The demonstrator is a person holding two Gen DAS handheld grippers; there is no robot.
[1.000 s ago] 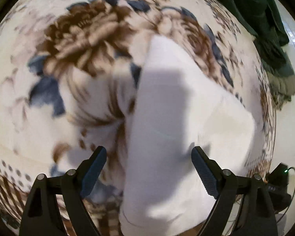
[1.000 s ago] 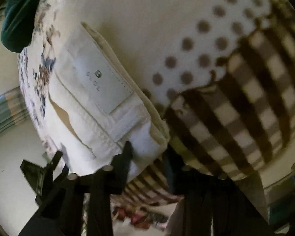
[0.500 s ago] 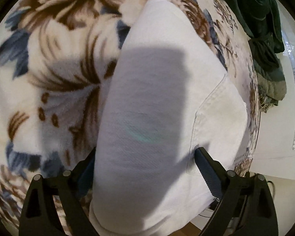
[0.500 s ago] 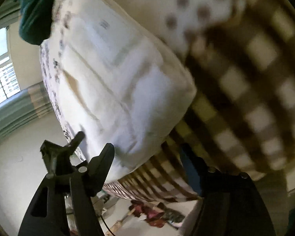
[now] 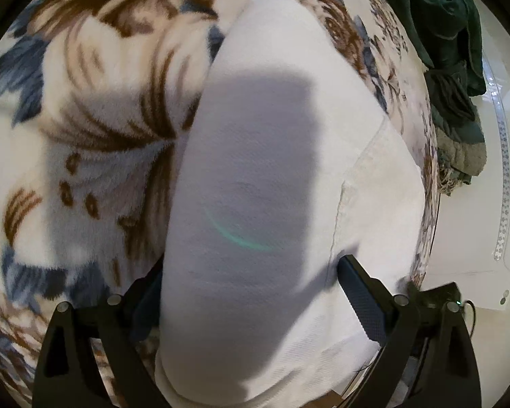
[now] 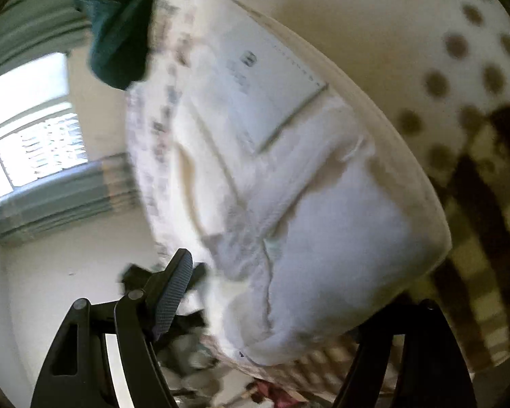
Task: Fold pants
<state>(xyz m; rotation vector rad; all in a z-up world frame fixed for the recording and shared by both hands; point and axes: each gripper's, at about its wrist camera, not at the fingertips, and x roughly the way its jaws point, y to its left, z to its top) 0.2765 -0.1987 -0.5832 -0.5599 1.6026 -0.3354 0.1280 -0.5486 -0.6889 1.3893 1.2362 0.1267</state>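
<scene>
The black two-finger left gripper holds its fingers spread wide, at five and seven o'clock. The black right gripper tilts down, its fingers opening.

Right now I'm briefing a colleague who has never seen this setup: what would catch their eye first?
The folded white pants fill the middle of both views, lying on a floral blanket, with a grey shadow across them in the left wrist view. The left gripper stands open astride the near end; the right gripper is opening around the other, pads off the cloth. A dark green garment is heaped at the far edge.
</scene>
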